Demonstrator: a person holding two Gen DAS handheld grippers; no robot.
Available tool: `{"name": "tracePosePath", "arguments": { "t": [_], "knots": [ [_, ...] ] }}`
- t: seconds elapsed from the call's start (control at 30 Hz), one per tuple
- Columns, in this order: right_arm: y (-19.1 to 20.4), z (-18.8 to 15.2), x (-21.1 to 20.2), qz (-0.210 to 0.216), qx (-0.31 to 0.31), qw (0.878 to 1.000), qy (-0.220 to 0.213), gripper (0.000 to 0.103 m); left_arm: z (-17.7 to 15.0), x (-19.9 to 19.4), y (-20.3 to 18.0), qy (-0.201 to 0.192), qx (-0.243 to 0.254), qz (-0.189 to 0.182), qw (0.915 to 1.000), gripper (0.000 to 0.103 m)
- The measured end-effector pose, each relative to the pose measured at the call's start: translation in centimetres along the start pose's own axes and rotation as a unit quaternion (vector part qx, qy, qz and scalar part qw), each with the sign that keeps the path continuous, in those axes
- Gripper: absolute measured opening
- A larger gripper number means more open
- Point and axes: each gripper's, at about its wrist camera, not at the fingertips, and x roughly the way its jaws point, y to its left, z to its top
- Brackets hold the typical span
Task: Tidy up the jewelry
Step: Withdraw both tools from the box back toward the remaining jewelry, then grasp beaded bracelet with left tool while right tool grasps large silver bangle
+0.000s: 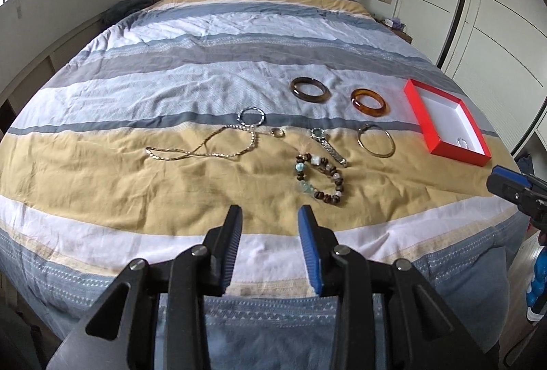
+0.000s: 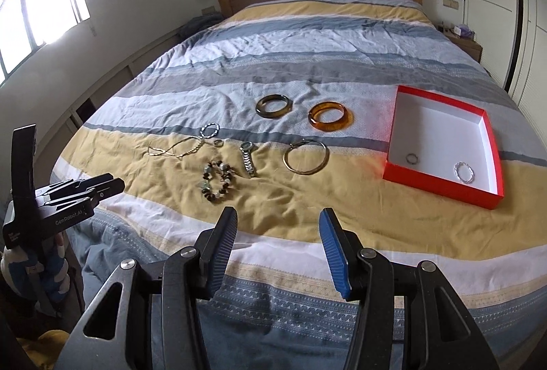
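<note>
Soft daylight fills the room, pouring from the window [image 2: 41,4] far left of the right tongs [image 2: 277,221], where the panes blow out to white glare. Shadows on the bed [image 2: 307,206] are faint. Both views bow hard at the edges, corners going black. Everything stays reasonably sharp, with slight softness toward the rims.

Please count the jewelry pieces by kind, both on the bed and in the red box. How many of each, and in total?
Bangles/bracelets: 6 (dark, amber, thin gold, twisted silver, beaded, silver in box)
Necklaces: 1
Watches: 1
Rings: 2 (bed, box)
Total: 10
</note>
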Motion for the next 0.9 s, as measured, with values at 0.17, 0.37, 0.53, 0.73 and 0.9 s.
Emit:
{"name": "tracePosePath", "arguments": {
  "t": [0.17,0.37,0.53,0.73,0.9],
  "knots": [
    [-1.6,1.2,3.9,-0.004,0.008,1.0,0.025,0.05,1.8,4.6,-1.0,0.024,0.001,-0.01,0.9997,0.032],
    [-3.1,2.7,8.6,-0.006,0.015,0.999,0.05,0.05,2.5,9.5,-1.4,0.055,-0.001,-0.013,0.9984,0.032],
    [-4.7,4.0,12.6,-0.011,0.037,0.997,0.061,0.05,2.5,12.1,-1.7,0.07,0.0,-0.022,0.9973,0.032],
    [-5.3,5.5,16.4,-0.011,0.044,0.997,0.067,0.049,2.7,14.1,-1.5,0.083,-0.002,-0.018,0.9964,0.032],
    [-5.6,6.0,19.2,-0.014,0.042,0.996,0.081,0.041,2.9,15.2,-1.9,0.089,0.004,-0.009,0.996,0.031]
  ]
}}
